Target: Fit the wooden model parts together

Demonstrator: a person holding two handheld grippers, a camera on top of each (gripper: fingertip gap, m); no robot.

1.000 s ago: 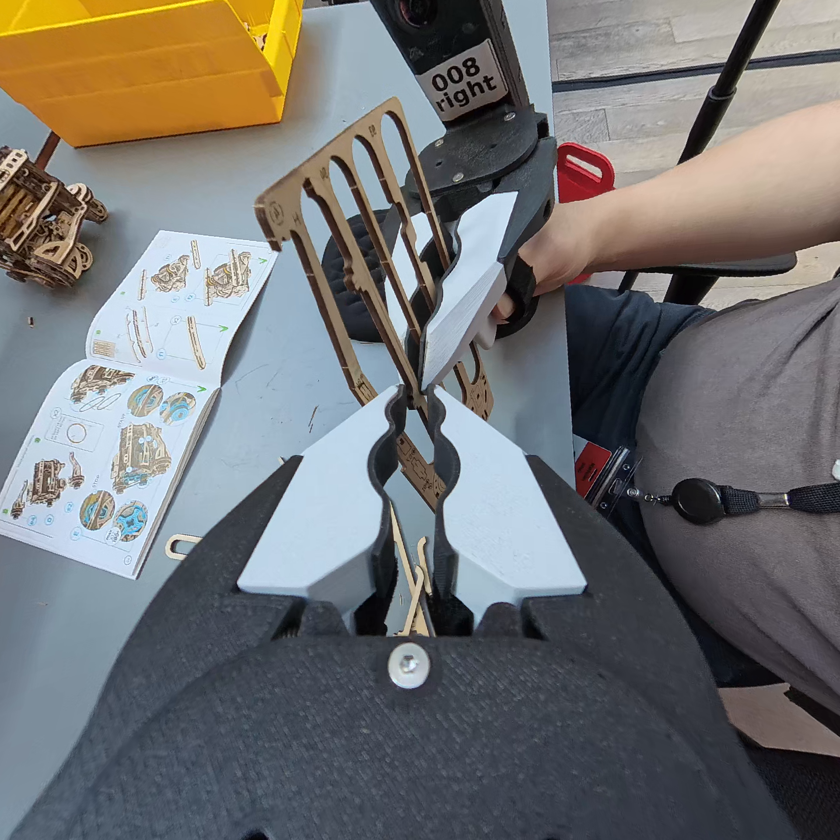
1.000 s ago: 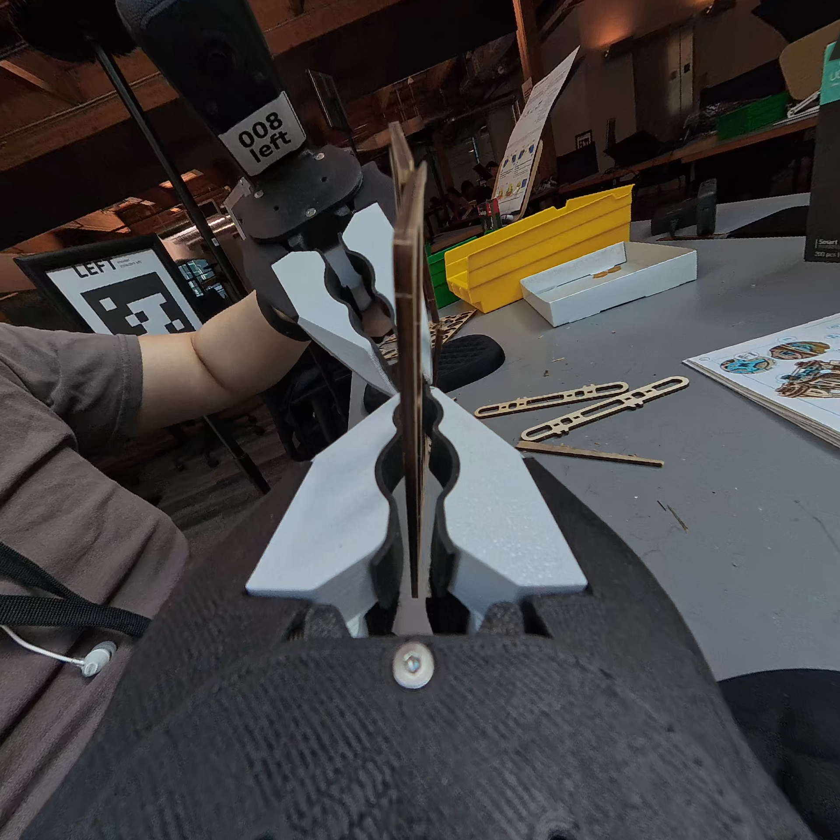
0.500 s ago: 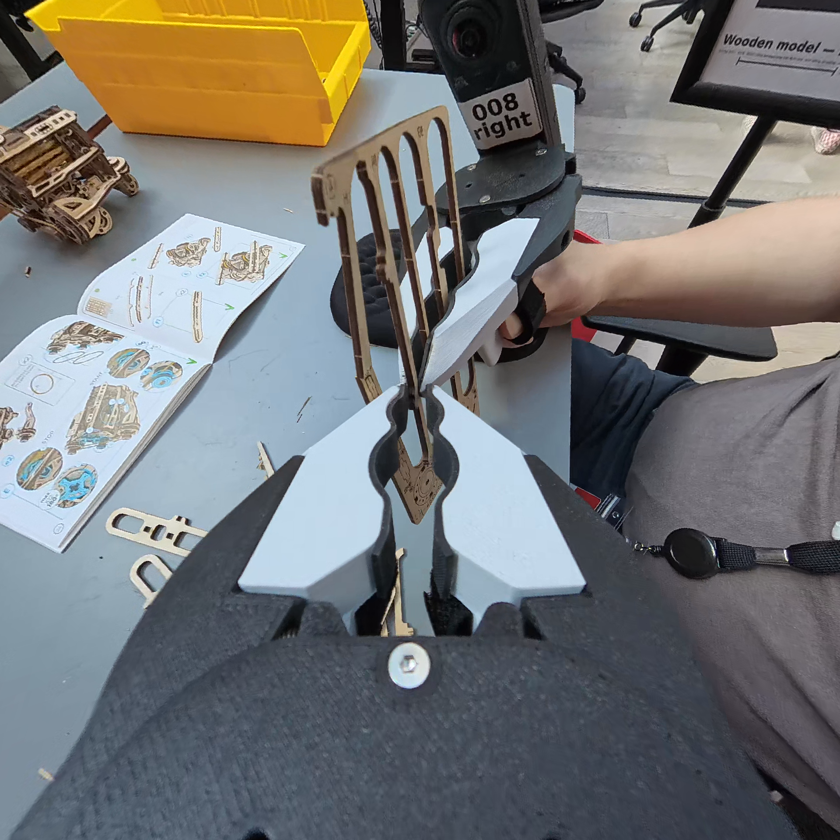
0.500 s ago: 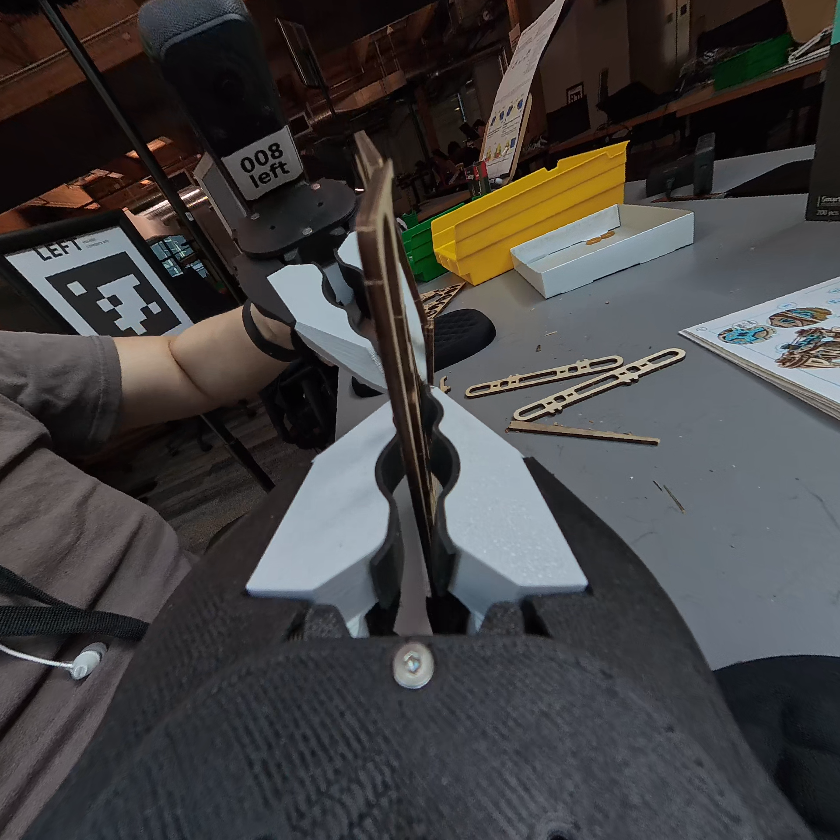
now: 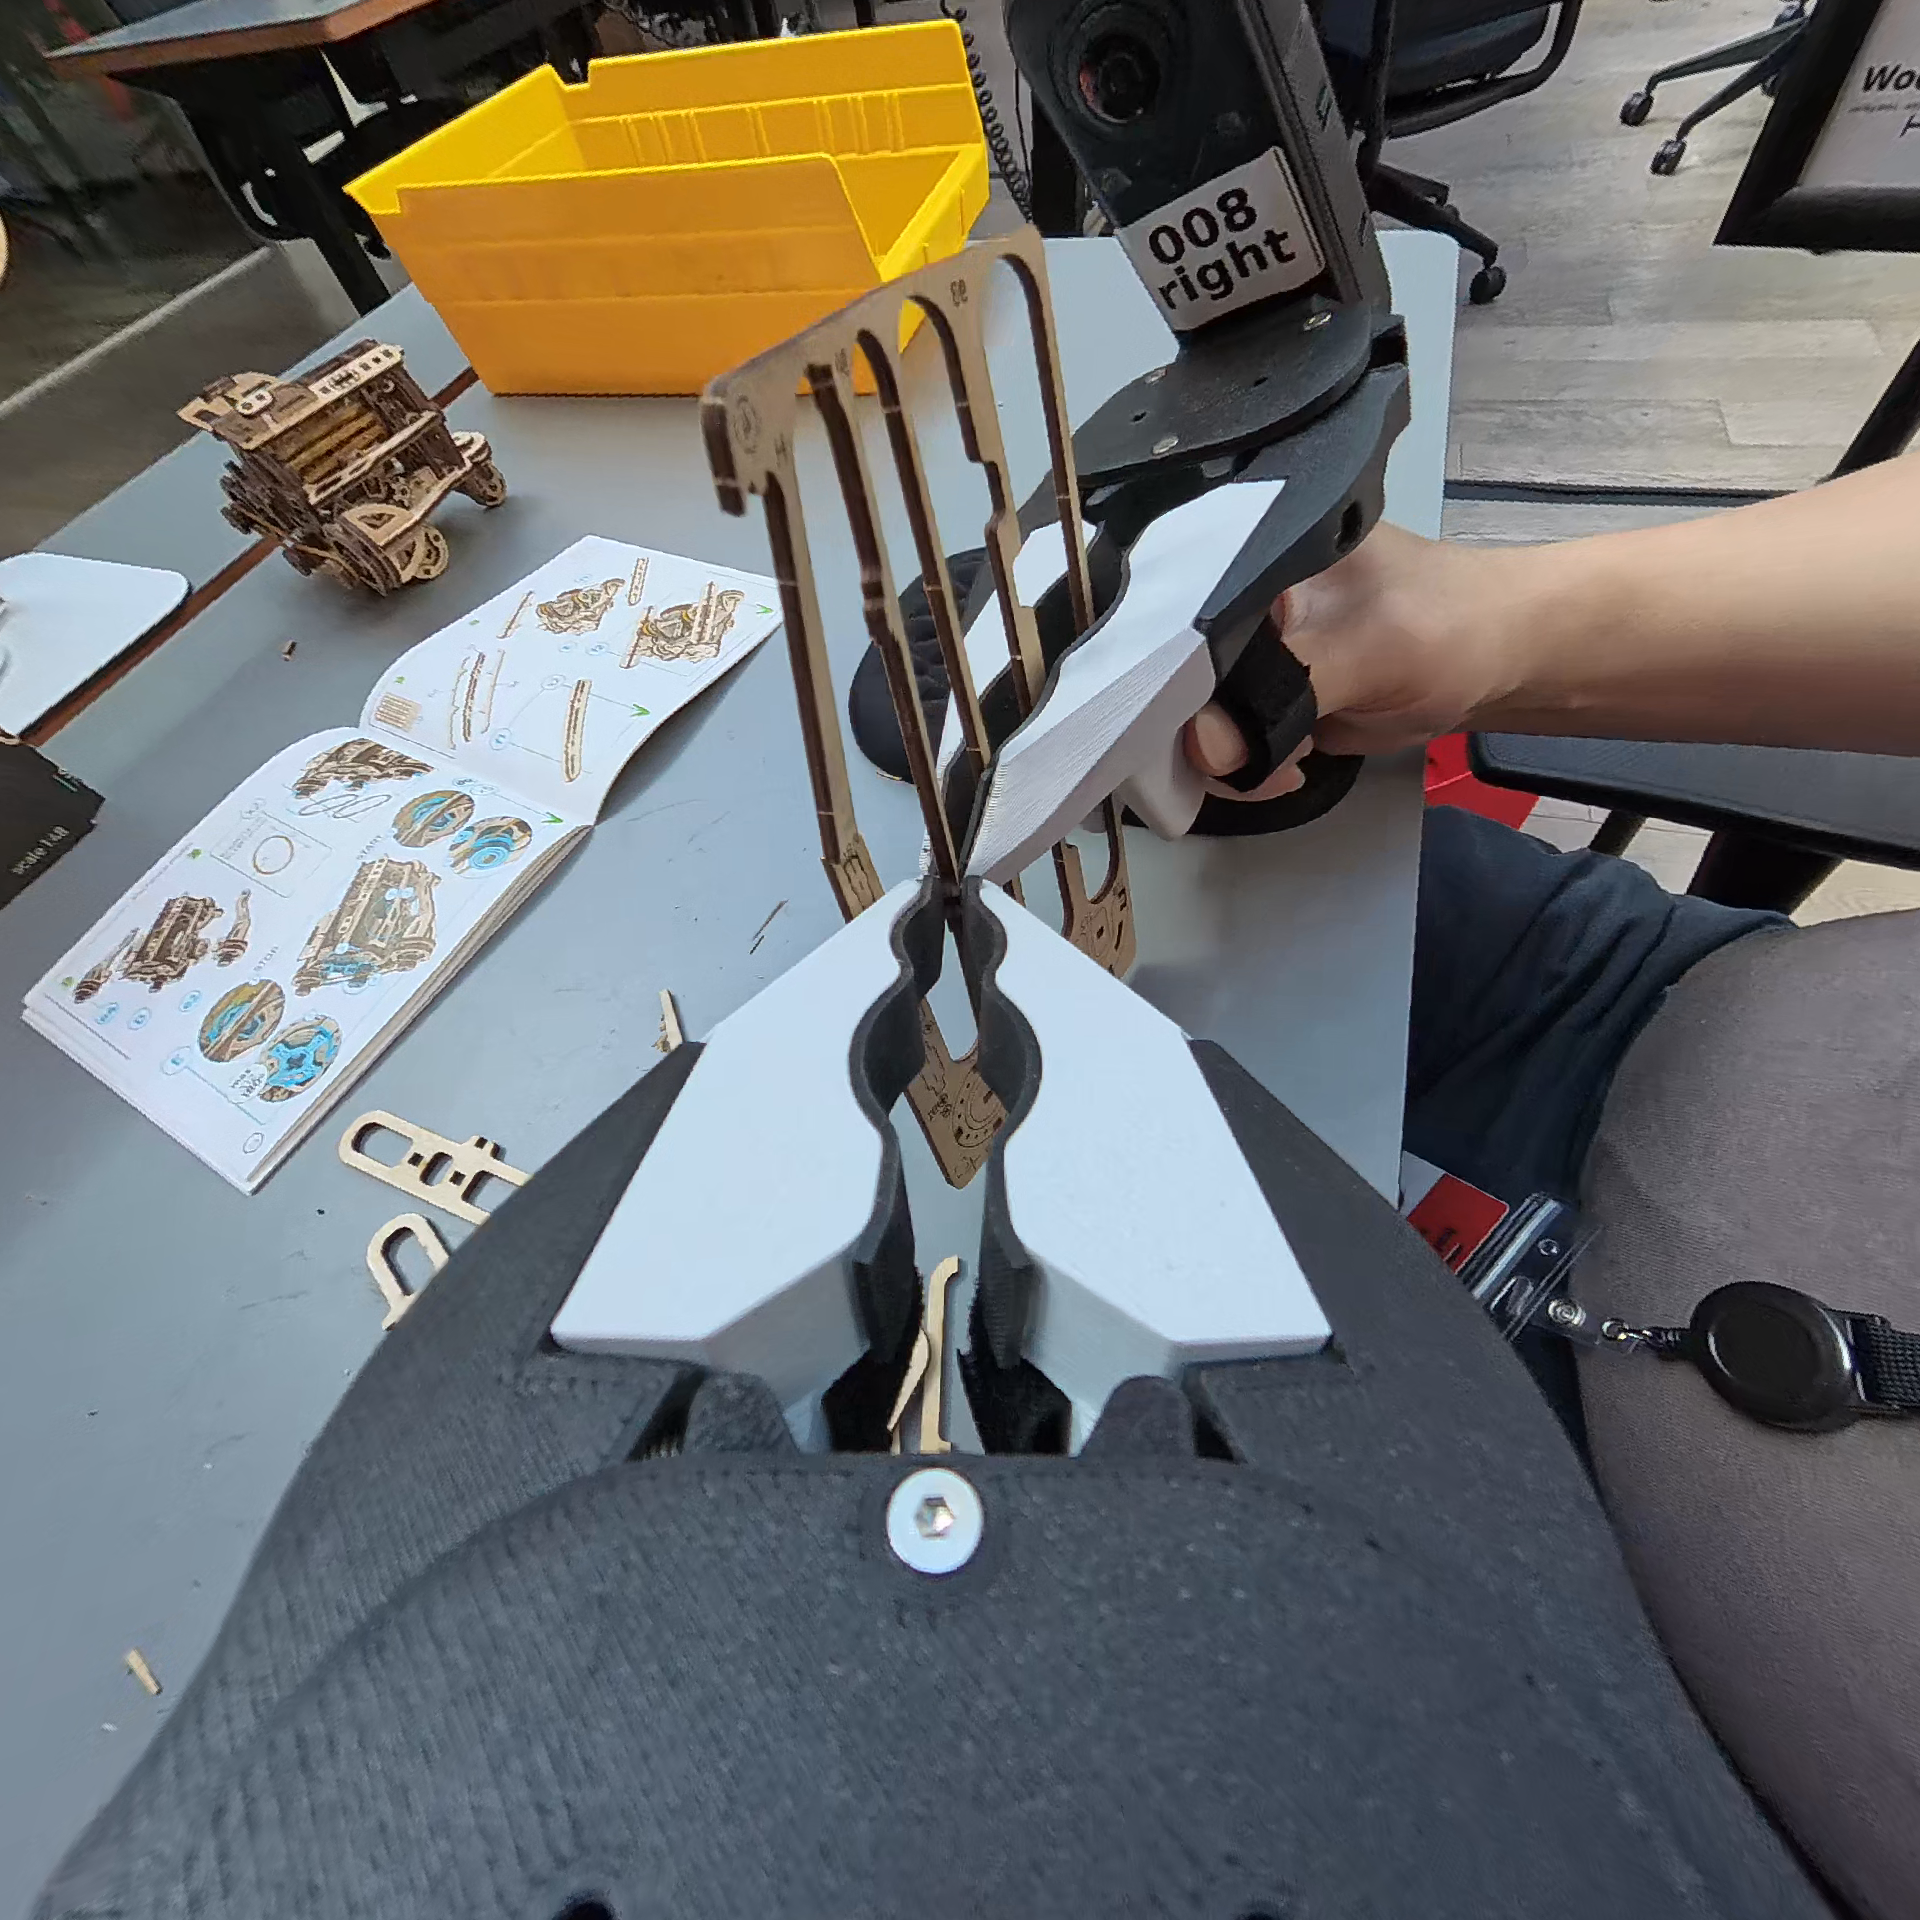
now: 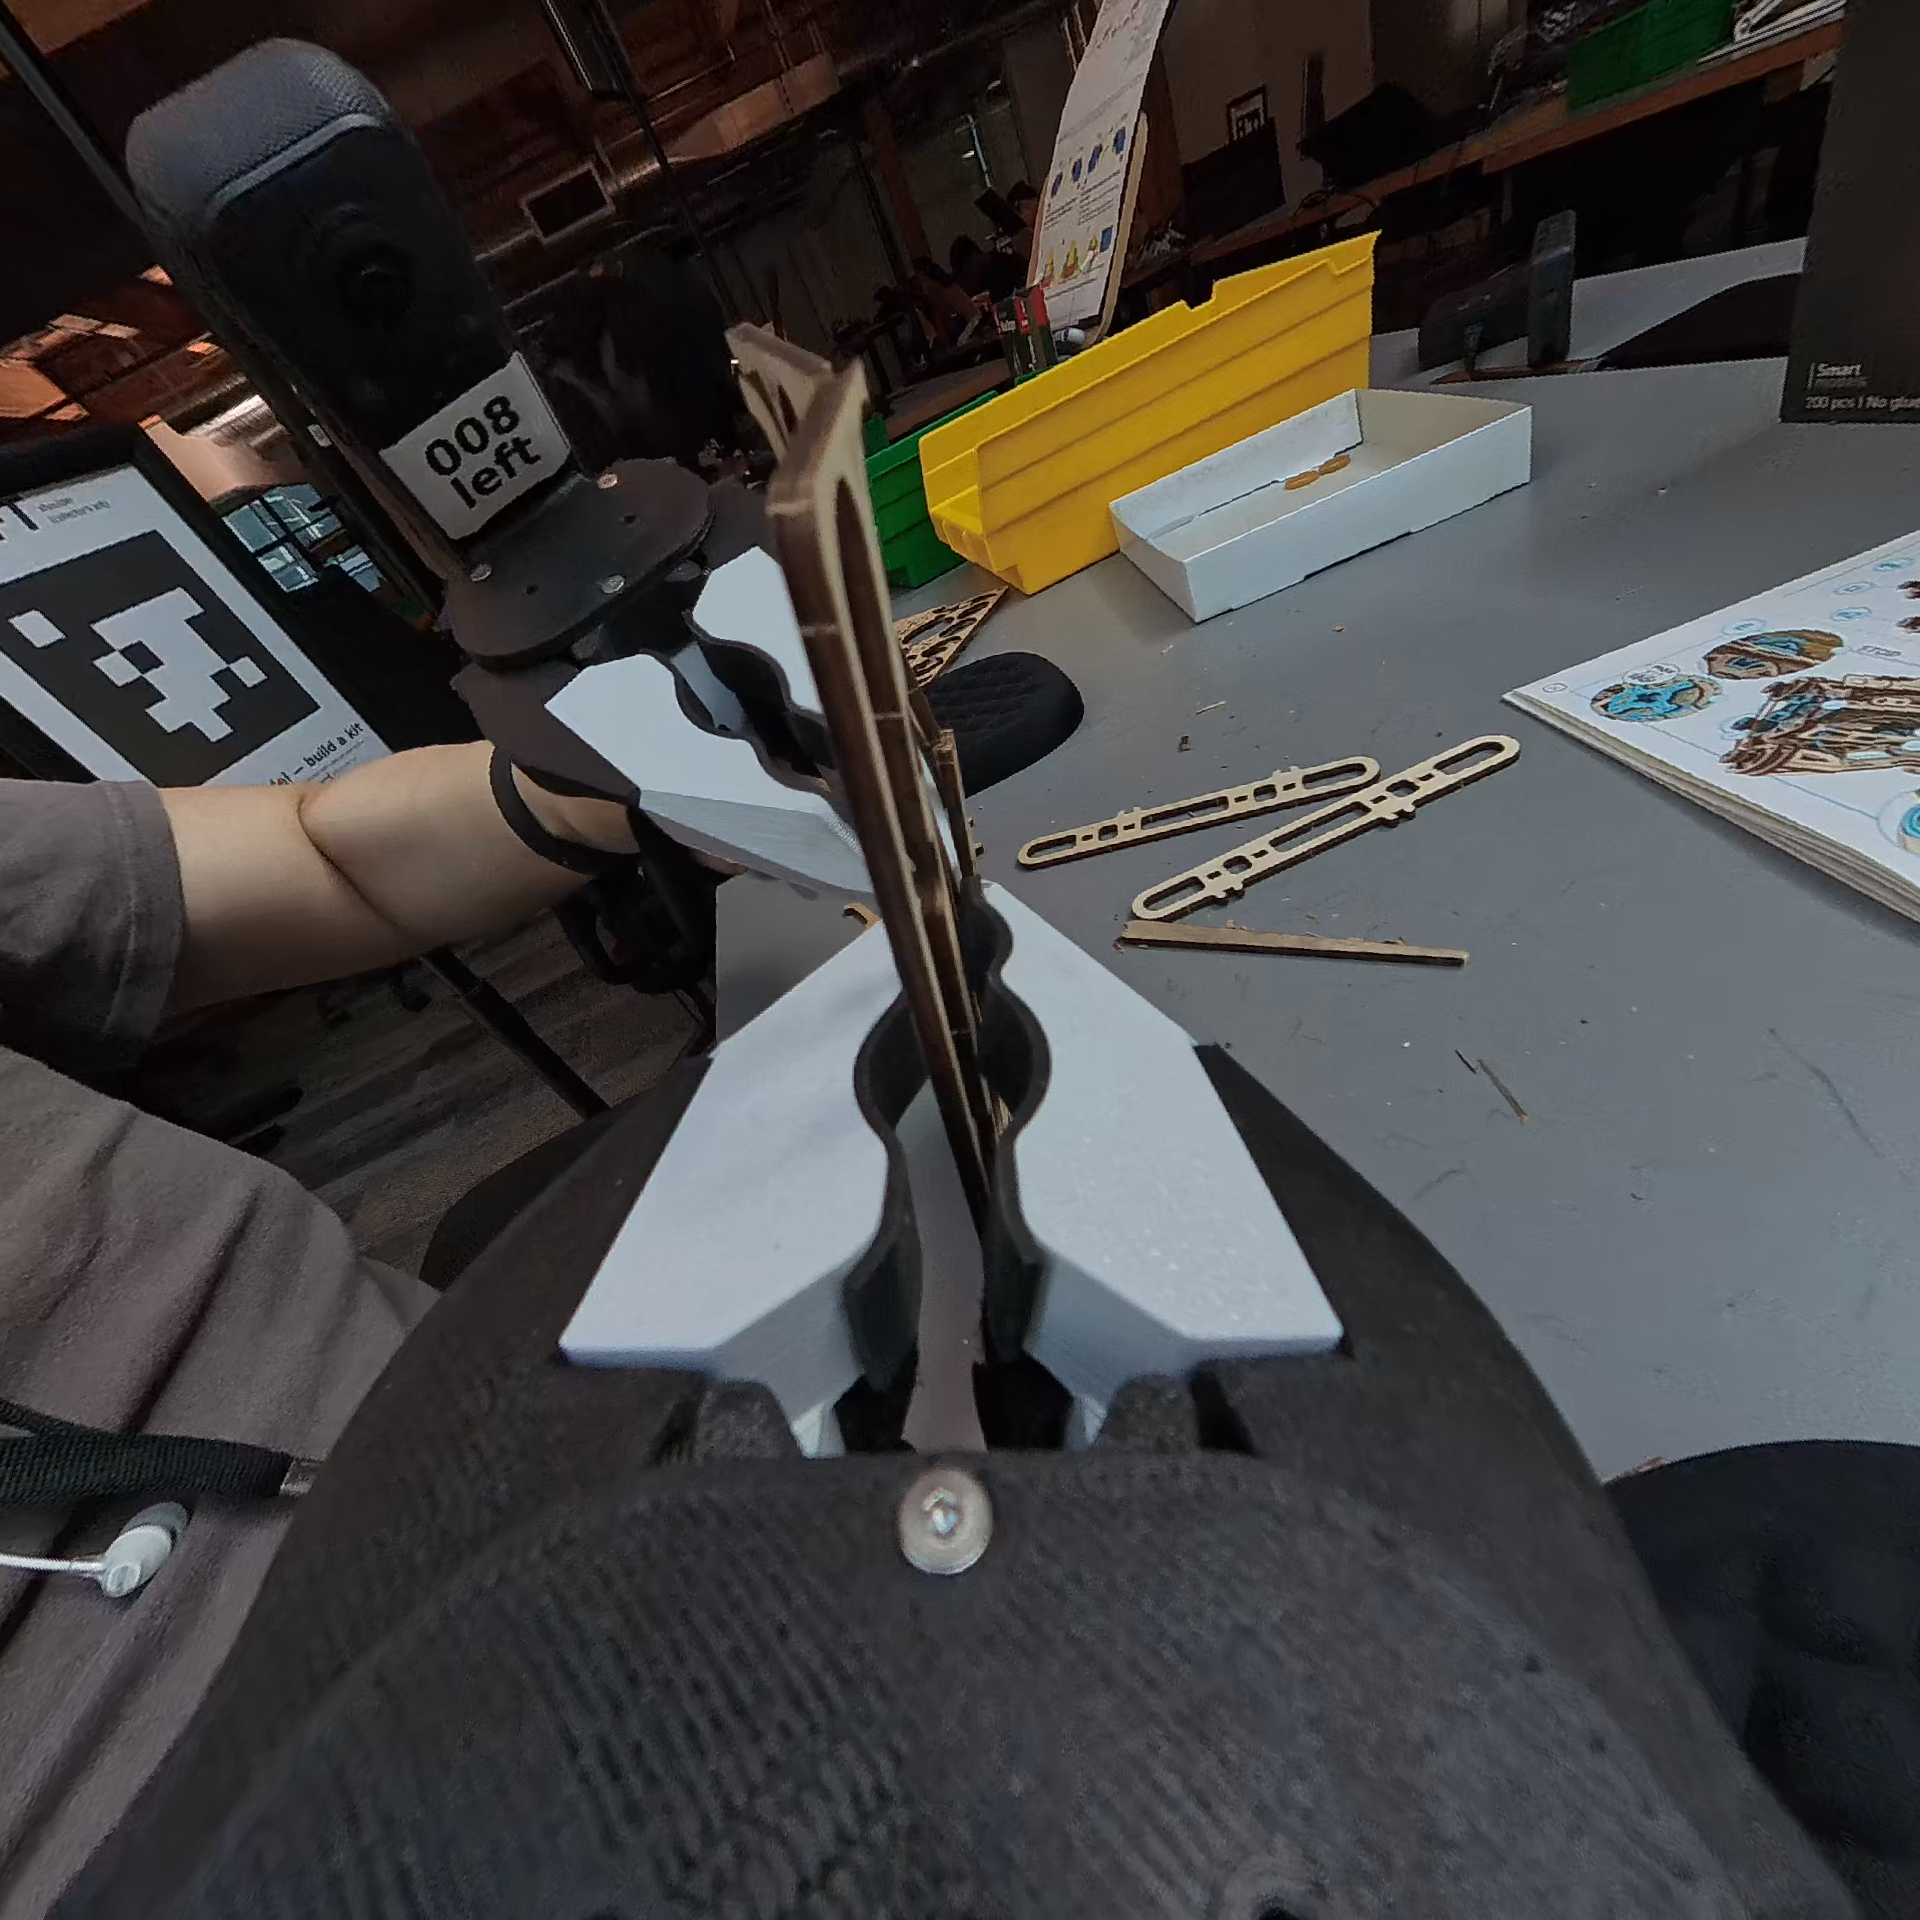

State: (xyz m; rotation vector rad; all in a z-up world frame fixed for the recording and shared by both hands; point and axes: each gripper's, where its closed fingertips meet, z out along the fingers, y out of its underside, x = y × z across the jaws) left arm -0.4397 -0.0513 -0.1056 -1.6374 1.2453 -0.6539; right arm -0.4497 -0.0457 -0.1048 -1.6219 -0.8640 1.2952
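A laser-cut wooden sheet (image 5: 774, 416) with long slots stands nearly upright above the grey table (image 5: 623, 935). My left gripper (image 5: 945, 891) is shut on a thin bar near the sheet's lower end. My right gripper (image 6: 971, 899) is shut on the same sheet (image 6: 868, 707), seen edge-on and leaning left. In the left wrist view the right gripper (image 5: 961, 847) comes in from the right, one finger on each side of the sheet. In the right wrist view the left gripper (image 6: 862, 868) comes in from the left. The two grippers' tips almost touch.
Loose wooden parts (image 5: 431, 1164) (image 6: 1195, 810) lie on the table. An open instruction booklet (image 5: 395, 831), a built wooden model (image 5: 343, 468), a yellow bin (image 5: 675, 218) and a white tray (image 6: 1320, 509) stand farther off. The table edge (image 5: 1413, 831) and the person's lap are at the right. My left and right fingertips are right by each other. Left tips and right tips are each some 40 centimeters from the built wooden model (image 5: 343, 468).
Both grippers have turned together with the sheet. It now stands more upright in the left wrist view and leans left in the right wrist view. Both grips have held.
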